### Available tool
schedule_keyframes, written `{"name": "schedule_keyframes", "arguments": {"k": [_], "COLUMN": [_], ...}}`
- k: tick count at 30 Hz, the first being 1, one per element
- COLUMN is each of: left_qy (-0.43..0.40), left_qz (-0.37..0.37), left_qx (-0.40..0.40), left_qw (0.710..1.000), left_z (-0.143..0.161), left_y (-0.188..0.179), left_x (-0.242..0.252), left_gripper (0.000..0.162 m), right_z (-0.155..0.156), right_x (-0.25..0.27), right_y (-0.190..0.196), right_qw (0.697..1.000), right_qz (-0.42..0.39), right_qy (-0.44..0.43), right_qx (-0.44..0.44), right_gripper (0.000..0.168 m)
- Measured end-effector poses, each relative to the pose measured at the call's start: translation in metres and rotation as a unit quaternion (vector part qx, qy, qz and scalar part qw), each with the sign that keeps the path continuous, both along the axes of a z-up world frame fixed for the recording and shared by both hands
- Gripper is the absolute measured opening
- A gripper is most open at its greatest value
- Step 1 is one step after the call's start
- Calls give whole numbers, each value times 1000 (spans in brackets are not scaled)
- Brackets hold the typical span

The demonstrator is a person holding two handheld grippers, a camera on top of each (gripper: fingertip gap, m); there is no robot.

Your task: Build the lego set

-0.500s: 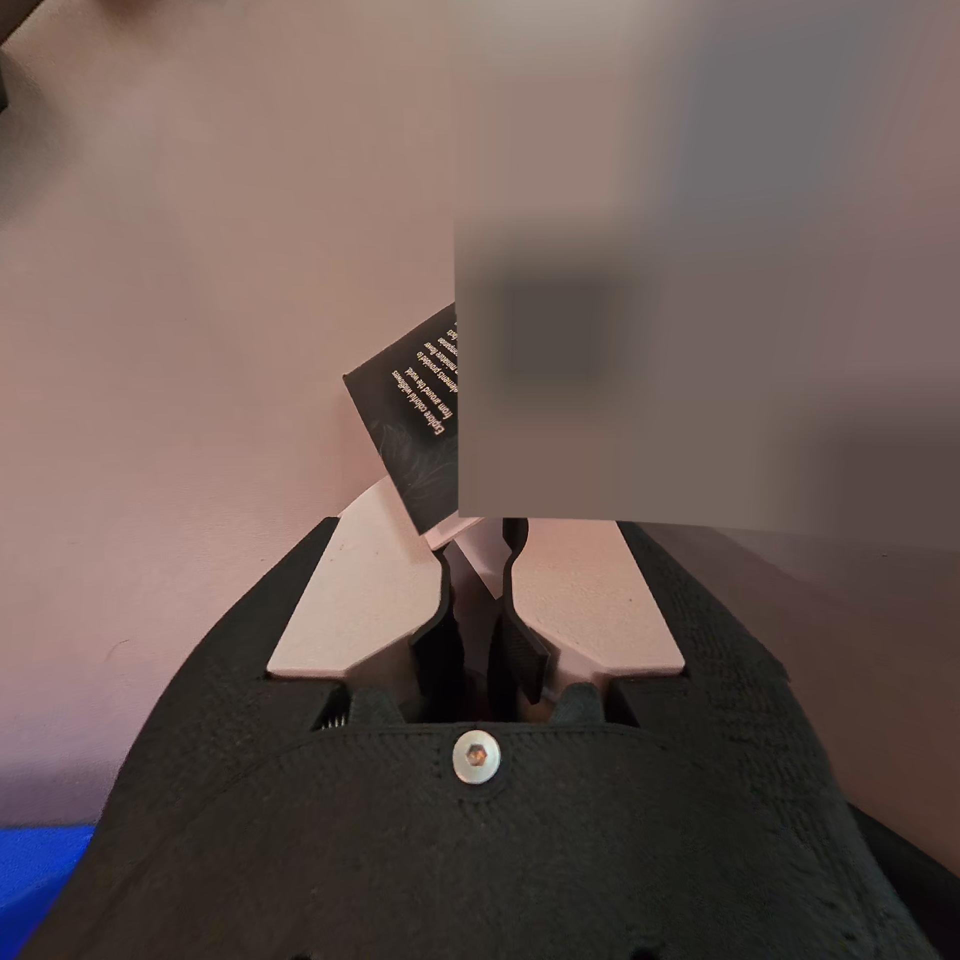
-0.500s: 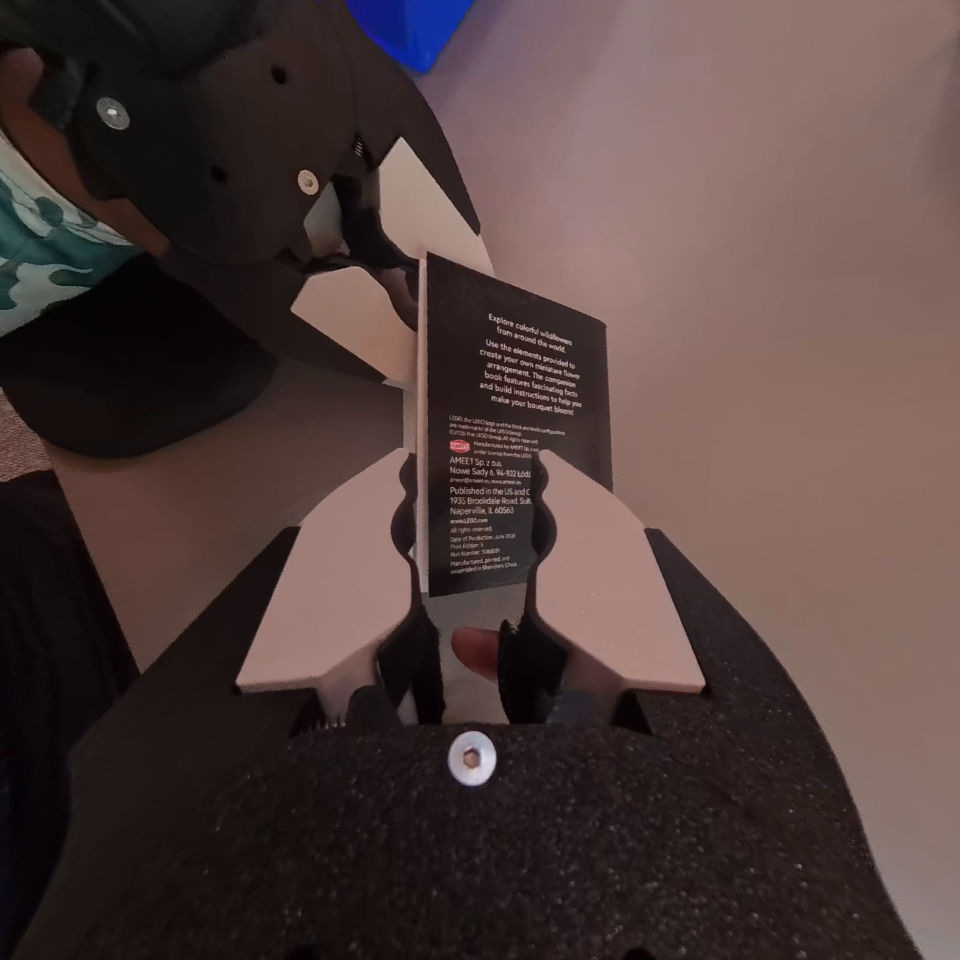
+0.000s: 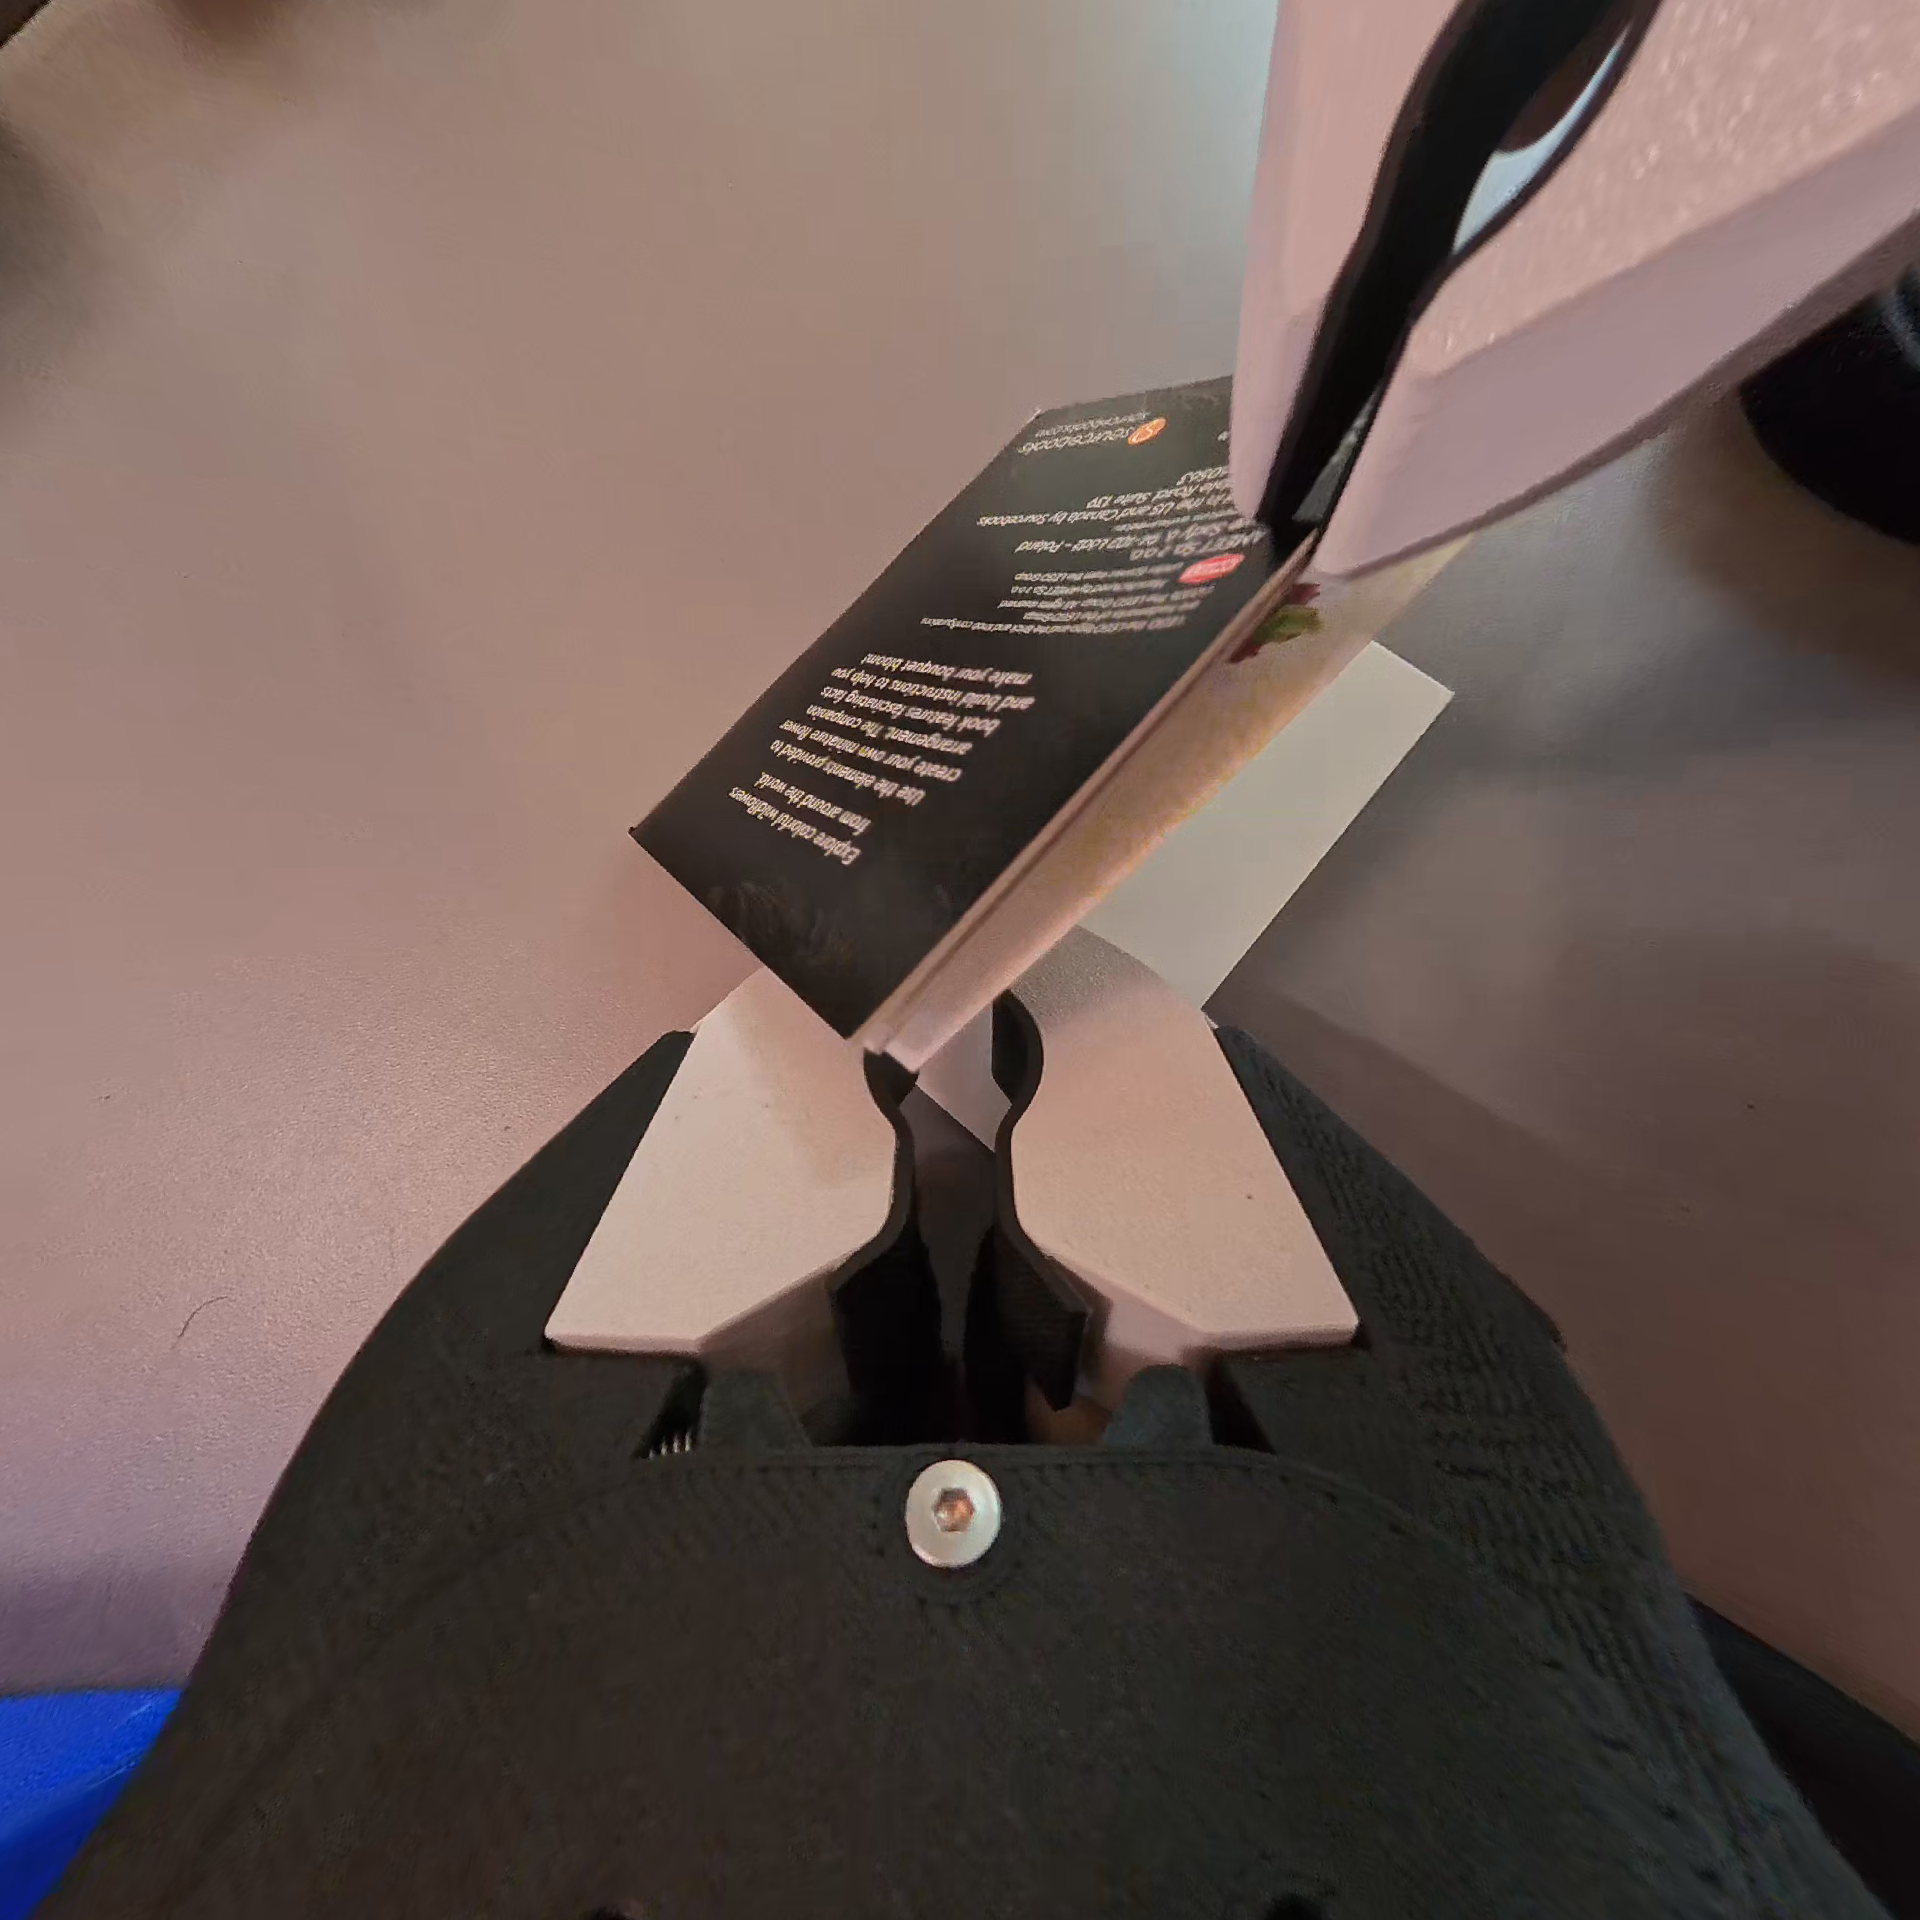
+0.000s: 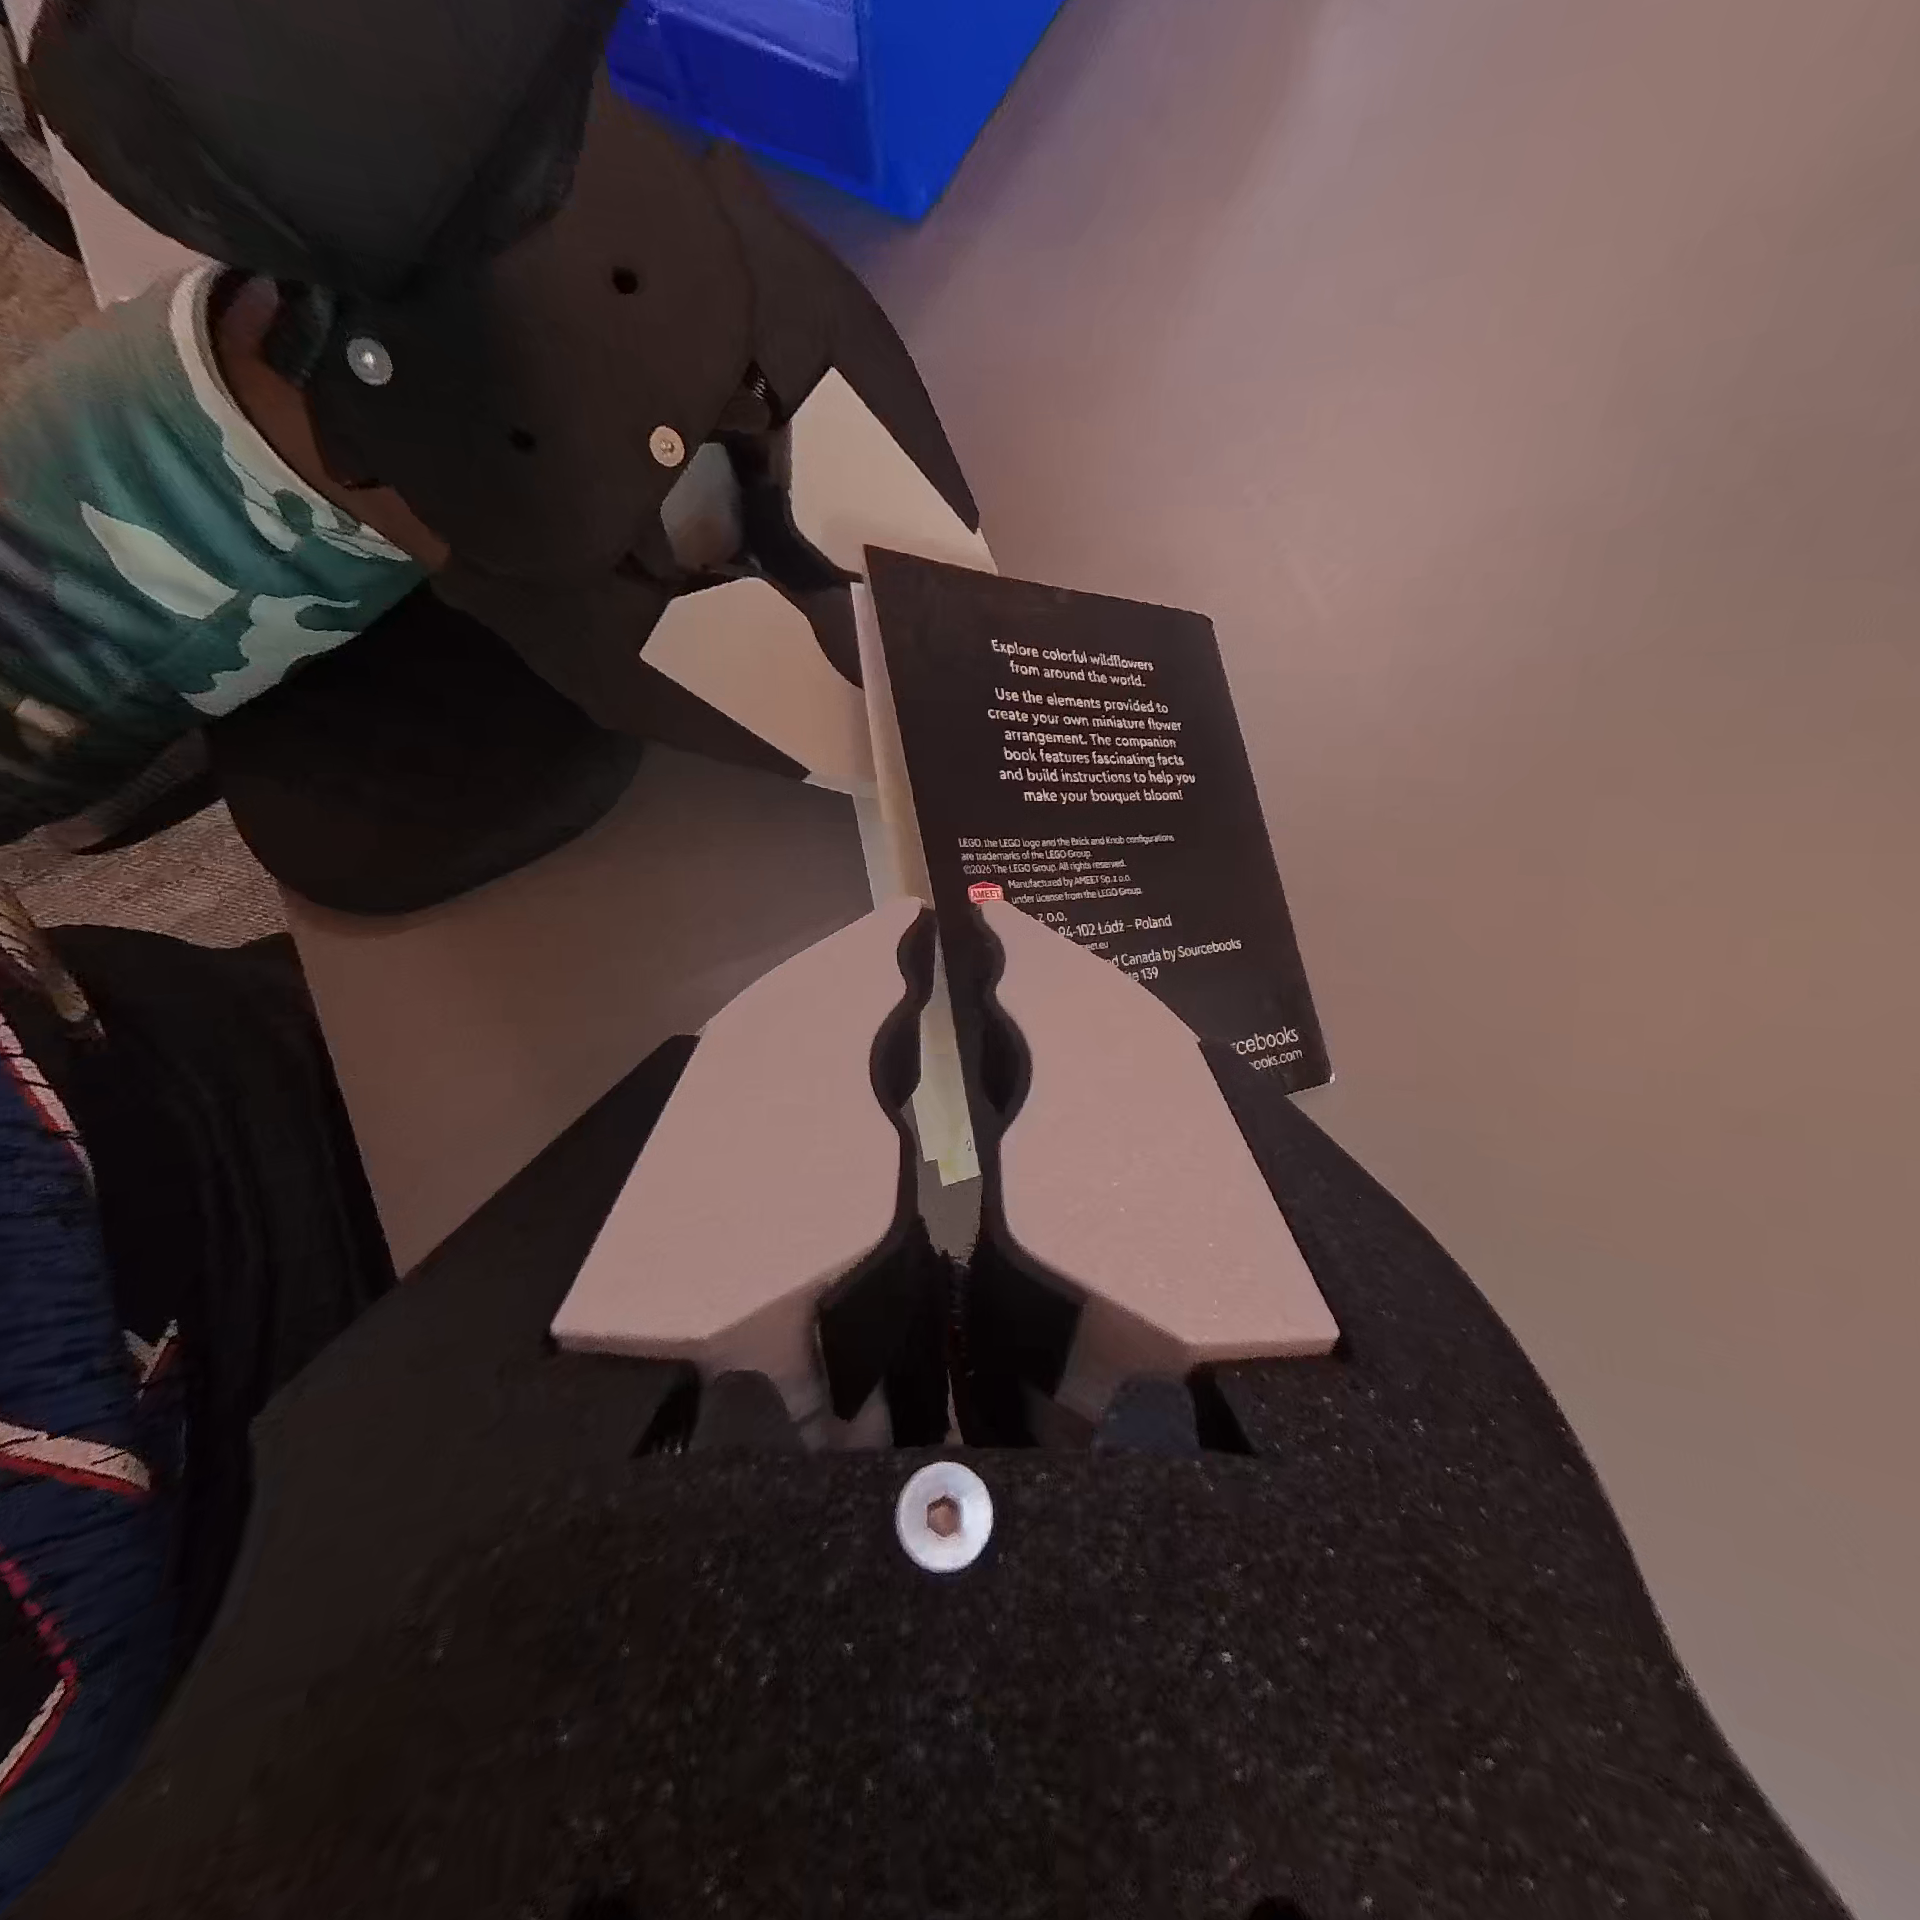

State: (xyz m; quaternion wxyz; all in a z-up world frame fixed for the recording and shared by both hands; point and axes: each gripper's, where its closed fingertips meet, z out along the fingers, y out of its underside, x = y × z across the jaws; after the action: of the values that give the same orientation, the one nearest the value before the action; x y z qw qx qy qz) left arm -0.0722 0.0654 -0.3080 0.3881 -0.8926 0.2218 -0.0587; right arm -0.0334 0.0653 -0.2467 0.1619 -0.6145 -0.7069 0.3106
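Booklet (image 4: 1081,790) between both hand-held grippers

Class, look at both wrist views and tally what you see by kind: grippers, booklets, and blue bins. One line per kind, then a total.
Grippers: 2, the left gripper and the right gripper
Booklets: 1, the black-covered booklet, held between the two grippers
Blue bins: 1, the blue bin, only partly in view
Total: 4
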Motion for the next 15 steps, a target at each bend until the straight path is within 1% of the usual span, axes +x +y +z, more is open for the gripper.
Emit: {"name": "schedule_keyframes", "arguments": {"k": [2, 3, 4, 6, 9, 11, 13, 15], "left_qy": [16, 20, 12, -33, -92, -119, -131, -132], "left_qz": [-4, -7, -8, 1, 30, 42, 42, 27], "left_qx": [3, 1, -4, -2, 43, 82, 101, 98], "left_qw": [1000, 1000, 1000, 999, 994, 989, 985, 986], "left_z": [1, 1, 3, 11, 37, 57, 71, 77], "left_y": [-1, -3, -6, -10, -13, -14, -14, -13], "left_x": [-2, -4, -4, -5, -13, -17, -14, -3], "left_gripper": [13, 20, 25, 30, 34, 35, 35, 34], "right_z": [4, 7, 10, 15, 19, 22, 24, 25], "right_x": [-2, -4, -6, -9, -11, -11, -11, -11], "right_y": [2, 4, 6, 12, 16, 14, 11, 9], "right_qw": [1000, 1000, 999, 997, 992, 986, 977, 966], "right_qz": [-1, -6, -10, -21, -28, -28, -28, -30], "right_qy": [6, 10, 14, 23, 30, 31, 28, 23], "right_qx": [-16, -28, -40, -70, -116, -161, -211, -254], "right_gripper": [5, 4, 4, 4, 4, 4, 4, 4]}}
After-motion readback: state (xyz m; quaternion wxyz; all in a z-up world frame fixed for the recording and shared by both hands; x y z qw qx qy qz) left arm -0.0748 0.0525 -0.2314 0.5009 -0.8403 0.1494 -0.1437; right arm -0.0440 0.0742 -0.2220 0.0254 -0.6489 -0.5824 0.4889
